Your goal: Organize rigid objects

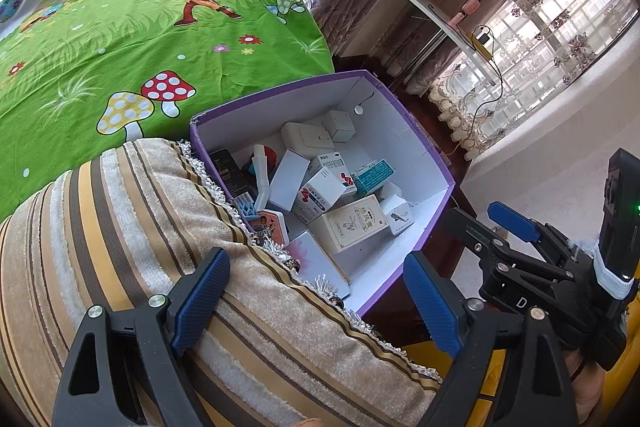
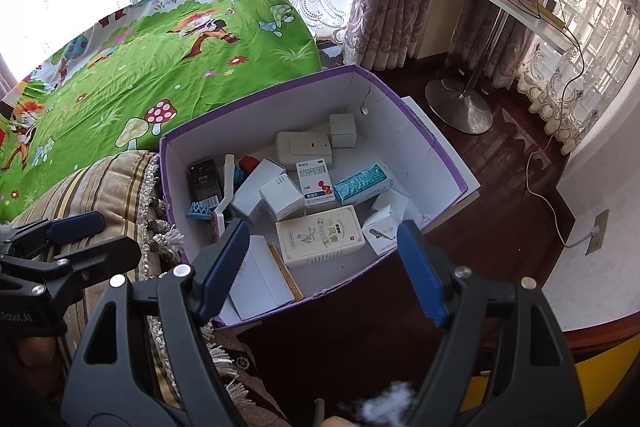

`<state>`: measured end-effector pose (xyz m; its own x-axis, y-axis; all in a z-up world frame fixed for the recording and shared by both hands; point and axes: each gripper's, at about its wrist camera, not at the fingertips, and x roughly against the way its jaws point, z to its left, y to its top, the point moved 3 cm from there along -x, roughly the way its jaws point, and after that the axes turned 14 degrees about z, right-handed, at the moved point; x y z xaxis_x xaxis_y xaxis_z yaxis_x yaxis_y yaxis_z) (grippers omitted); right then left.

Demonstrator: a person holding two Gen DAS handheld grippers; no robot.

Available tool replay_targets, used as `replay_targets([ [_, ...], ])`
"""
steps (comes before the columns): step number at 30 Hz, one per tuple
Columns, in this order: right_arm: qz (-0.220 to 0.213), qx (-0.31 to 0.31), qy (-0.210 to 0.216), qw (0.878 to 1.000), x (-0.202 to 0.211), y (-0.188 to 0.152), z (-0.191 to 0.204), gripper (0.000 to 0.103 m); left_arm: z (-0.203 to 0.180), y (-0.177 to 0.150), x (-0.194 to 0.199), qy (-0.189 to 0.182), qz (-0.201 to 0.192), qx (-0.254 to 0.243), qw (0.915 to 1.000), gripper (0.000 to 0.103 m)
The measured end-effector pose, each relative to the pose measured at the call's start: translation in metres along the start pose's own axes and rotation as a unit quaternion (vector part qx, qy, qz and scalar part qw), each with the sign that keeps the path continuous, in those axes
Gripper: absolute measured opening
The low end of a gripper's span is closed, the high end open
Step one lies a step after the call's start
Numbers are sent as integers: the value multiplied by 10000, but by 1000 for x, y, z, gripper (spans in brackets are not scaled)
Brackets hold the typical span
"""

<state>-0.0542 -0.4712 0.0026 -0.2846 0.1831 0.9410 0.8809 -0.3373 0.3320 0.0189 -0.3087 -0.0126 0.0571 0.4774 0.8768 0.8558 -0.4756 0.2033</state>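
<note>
We hold the left hand-held gripper (image 1: 316, 303) with its jaws apart and nothing between them, above a striped cushion (image 1: 140, 247). The right hand-held gripper (image 2: 324, 271) is likewise spread wide and empty, hovering over the near edge of the cardboard box (image 2: 436, 151).

The box, purple outside and white inside, lies straight ahead of the right hand-held gripper and ahead and to the right of the left one. It holds a loose pile of small packages:
- cream box with a bird drawing (image 2: 320, 235), nearest the right hand-held gripper's fingertips
- teal carton (image 2: 362, 183), beyond it and slightly right
- white medicine box with red mark (image 2: 316, 185), beside the teal carton
- black box (image 2: 204, 181), far left against the wall
- white adapter-like block (image 2: 304, 145), toward the far side

Beyond the box and to the left lies a green cartoon bedsheet (image 1: 120, 39).
</note>
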Motion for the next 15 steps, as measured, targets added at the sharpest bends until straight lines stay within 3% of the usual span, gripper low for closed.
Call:
replay_targets([
  [15, 20, -23, 25, 10000, -1, 0, 0, 79, -1, 1, -3, 62, 45, -3, 10000, 91],
])
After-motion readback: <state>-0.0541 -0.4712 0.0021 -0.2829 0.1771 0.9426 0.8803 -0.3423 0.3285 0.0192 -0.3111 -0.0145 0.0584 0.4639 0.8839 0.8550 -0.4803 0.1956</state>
